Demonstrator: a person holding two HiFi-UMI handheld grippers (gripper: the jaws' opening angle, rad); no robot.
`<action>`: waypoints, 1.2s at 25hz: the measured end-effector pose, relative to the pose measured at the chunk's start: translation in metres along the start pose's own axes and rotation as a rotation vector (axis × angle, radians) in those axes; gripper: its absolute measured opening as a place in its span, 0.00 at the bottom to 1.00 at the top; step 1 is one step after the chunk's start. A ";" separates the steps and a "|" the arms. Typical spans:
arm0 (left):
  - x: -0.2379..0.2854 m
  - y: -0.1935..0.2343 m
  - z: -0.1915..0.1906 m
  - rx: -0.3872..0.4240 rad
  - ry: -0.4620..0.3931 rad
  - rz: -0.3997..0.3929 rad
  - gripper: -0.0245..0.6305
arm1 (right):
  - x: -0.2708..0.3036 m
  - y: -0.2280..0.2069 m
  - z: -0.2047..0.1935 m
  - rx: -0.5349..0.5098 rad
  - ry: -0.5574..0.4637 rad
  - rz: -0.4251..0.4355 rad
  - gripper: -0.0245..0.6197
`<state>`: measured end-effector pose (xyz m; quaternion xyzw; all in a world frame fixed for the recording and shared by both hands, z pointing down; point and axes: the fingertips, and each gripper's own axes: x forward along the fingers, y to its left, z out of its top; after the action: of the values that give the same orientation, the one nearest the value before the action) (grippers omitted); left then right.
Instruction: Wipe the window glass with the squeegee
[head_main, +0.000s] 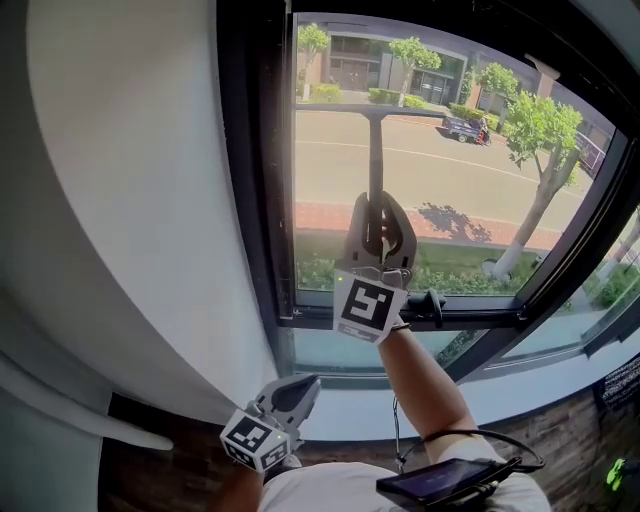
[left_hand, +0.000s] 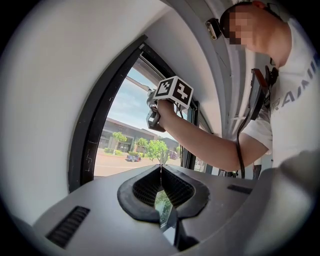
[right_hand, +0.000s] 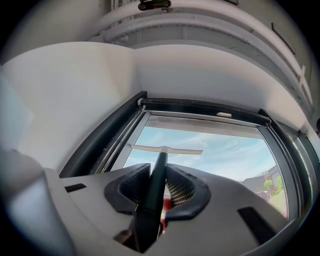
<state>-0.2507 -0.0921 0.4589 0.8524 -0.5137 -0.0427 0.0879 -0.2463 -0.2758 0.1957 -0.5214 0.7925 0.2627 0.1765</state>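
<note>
Our right gripper (head_main: 379, 212): its two jaws pinch the dark handle of the squeegee (head_main: 376, 150), held up in front of the window
Squeegee: the long blade is far up on the window glass (head_main: 470, 190), close to the black frame (head_main: 255, 200) on the left; we cannot tell if the blade really touches the glass
Our left gripper (head_main: 292, 395): low and near us, by the white wall (head_main: 130, 200), jaws pressed together with nothing in them
Next, we think: pull the blade down the glass
What could go wrong: if we tilt the handle, one end of the blade may lift and leave streaks; if we pinch too softly, the handle may twist in the jaws; if we drift left, the blade may bump the frame
</note>
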 end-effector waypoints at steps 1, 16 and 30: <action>0.000 0.000 0.000 0.000 0.001 0.000 0.07 | -0.004 0.001 -0.004 -0.003 0.008 0.004 0.20; 0.005 0.001 -0.008 0.008 0.031 0.008 0.07 | -0.059 0.015 -0.068 -0.035 0.106 0.080 0.20; 0.004 -0.001 -0.019 0.002 0.066 0.014 0.07 | -0.109 0.029 -0.129 -0.024 0.250 0.119 0.20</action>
<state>-0.2446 -0.0927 0.4771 0.8498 -0.5164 -0.0133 0.1046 -0.2305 -0.2635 0.3659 -0.5042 0.8346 0.2150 0.0541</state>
